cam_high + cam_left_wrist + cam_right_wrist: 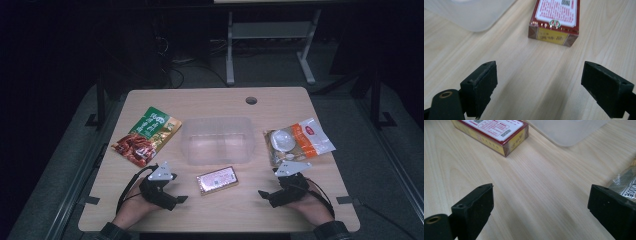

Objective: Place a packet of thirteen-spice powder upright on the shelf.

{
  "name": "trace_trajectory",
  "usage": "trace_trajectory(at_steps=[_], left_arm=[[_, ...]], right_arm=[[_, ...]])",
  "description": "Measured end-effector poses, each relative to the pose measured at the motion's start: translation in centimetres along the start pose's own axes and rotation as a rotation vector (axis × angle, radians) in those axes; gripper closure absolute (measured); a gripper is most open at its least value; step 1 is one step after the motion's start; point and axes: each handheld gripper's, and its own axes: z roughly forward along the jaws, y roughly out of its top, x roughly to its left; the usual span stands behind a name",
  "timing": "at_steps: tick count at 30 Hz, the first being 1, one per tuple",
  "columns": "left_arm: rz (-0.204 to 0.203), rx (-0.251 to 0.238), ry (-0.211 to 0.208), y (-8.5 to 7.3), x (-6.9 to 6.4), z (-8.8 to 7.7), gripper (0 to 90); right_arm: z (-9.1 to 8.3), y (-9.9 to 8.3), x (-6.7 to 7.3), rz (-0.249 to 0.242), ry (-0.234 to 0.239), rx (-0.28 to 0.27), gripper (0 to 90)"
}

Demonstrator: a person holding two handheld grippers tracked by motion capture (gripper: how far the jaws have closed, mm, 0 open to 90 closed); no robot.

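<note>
- We are resting both hands near the front edge of the wooden table [300, 100], the left gripper [181, 198] and the right gripper [261, 192] both pointing inward at the small red box [217, 180] lying flat between them.
- We are judging the step in hand to be picking up that box, most likely to put it in the clear plastic bin [218, 140] just behind it.
- We are seeing, in the left gripper view, the box [554, 21] straight ahead with its short yellow-labelled end toward us, so the left side looks best lined up for it.
- We are advising a low, level approach, centring the jaws on the box and closing across a narrow dimension so that it does not skid away on the smooth wood.
- We are keeping the left fingers [480, 85] spread wide, with bare table between them and nothing touched.
- We are keeping the right fingers [474, 207] just as wide and empty; the box [496, 132] is sitting off to one side of their line.
- We are leaving the green and red packet [147, 135] and the orange and white packet [297, 142] flat on either side of the bin.
</note>
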Motion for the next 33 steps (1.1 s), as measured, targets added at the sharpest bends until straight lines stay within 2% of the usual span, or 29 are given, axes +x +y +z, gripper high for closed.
trace_trajectory(at_steps=[6,12,14,15,18,19,24,33], left_arm=[[0.000,-0.014,-0.004,0.0,-0.2,-0.1,12.8],[0.024,-0.023,-0.022,0.5,0.3,-0.2,13.1],[0.018,-0.021,-0.024,0.7,0.5,-0.2,13.2],[0.011,-0.024,-0.023,0.7,0.7,-0.1,13.2],[-0.008,-0.036,-0.047,0.8,1.0,0.0,13.2],[-0.002,-0.026,-0.050,1.0,0.9,0.0,13.2],[0.026,-0.025,-0.054,1.7,0.8,0.0,13.1],[0.021,-0.037,-0.080,2.3,1.2,0.7,13.1]], right_arm=[[0.0,0.1,0.1,-0.008,0.010,-0.008,6.0],[-0.3,0.1,-0.1,-0.010,0.018,-0.017,6.7],[-0.3,0.1,-0.1,-0.005,0.020,-0.019,8.1],[-0.4,0.1,-0.1,-0.001,0.025,-0.025,12.1],[-0.4,0.2,-0.1,0.009,0.034,-0.021,13.5],[-0.3,0.1,-0.1,0.020,0.044,-0.015,13.8],[-0.1,0.2,0.1,0.011,0.049,-0.004,13.7],[0.1,0.2,0.1,0.014,0.042,-0.014,13.3]])
